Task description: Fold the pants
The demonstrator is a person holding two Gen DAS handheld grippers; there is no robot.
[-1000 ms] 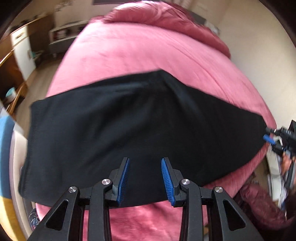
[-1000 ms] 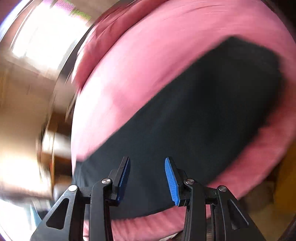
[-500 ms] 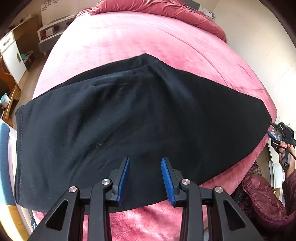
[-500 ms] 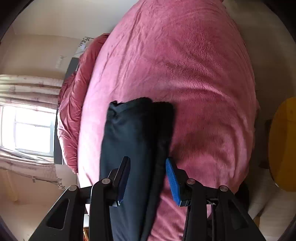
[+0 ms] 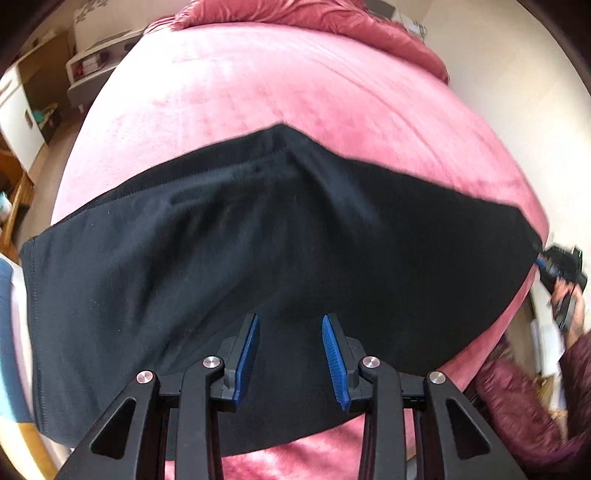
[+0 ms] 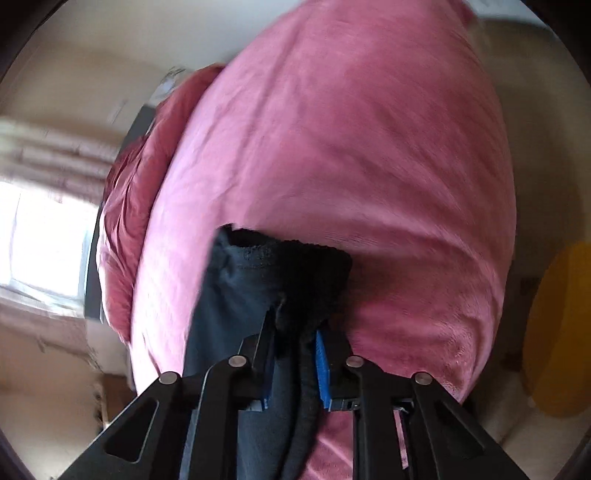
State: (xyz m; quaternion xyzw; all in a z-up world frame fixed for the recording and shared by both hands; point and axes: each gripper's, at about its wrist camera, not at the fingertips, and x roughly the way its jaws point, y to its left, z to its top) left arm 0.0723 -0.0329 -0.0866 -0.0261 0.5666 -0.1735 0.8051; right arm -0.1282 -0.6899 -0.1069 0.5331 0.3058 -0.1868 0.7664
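Black pants (image 5: 258, 229) lie flat across the pink bed (image 5: 295, 81), folded lengthwise with a point at the far edge. My left gripper (image 5: 289, 318) hovers over their near middle, open, with nothing between its blue pads. At the far right my right gripper (image 5: 543, 263), held by a hand, meets the pants' narrow end. In the right wrist view the pants (image 6: 258, 280) run straight away over the bed (image 6: 369, 147). My right gripper (image 6: 295, 325) has its jaws closing, and a bunched fold of the black cloth fills the gap between the pads.
A rumpled pink duvet (image 5: 314, 18) lies at the bed's far end. A white cabinet (image 5: 18, 107) and a low shelf (image 5: 99, 48) stand at the left. A maroon jacket (image 5: 517, 398) lies by the bed's right side. A bright window (image 6: 44, 240) and a yellow round object (image 6: 554, 325) flank the bed.
The right gripper swung round to the pants' end, and its jaws narrowed onto the cloth's edge. The left gripper drifted a little over the pants and stayed open.
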